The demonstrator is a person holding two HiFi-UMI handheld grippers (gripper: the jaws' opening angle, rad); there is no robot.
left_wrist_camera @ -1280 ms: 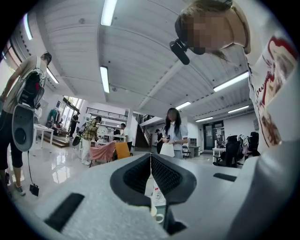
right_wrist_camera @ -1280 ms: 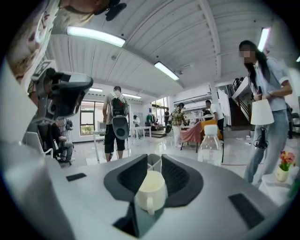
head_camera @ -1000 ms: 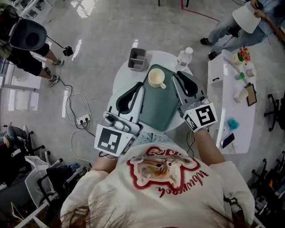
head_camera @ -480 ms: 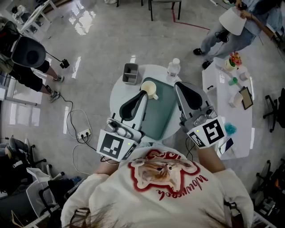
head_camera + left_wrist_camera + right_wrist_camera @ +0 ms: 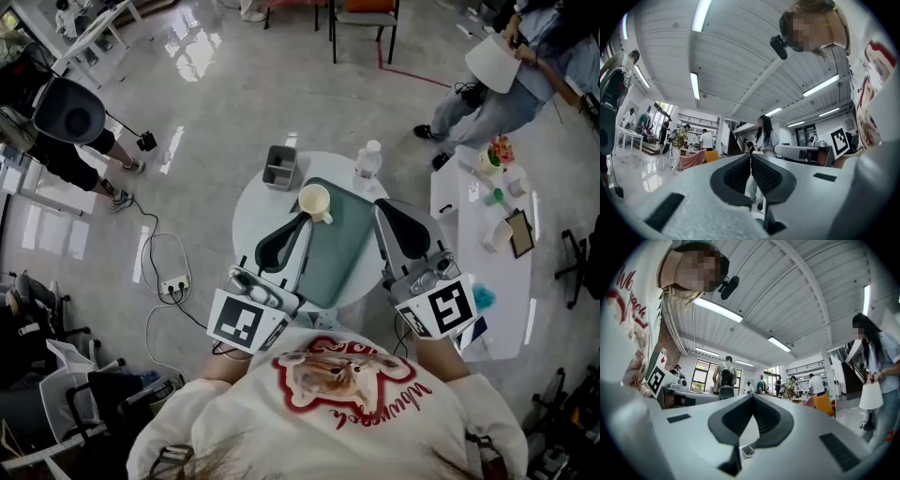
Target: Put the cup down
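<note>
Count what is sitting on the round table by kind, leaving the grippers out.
cup: 1
green tray: 1
clear bottle: 1
grey bin: 1
Total: 4

You stand on a glossy grey floor (image 5: pixel 225 103) that catches bright glare at the upper left. A round white surface (image 5: pixel 248 202) is before you, with a long white table (image 5: pixel 511 300) just to your right. A power strip (image 5: pixel 173 280) with looping cables lies on the floor to your left. Overhead runs a white ribbed ceiling (image 5: pixel 740 51) with strip lights (image 5: pixel 695 85). Tall windows (image 5: pixel 700 376) line a far wall.
</note>
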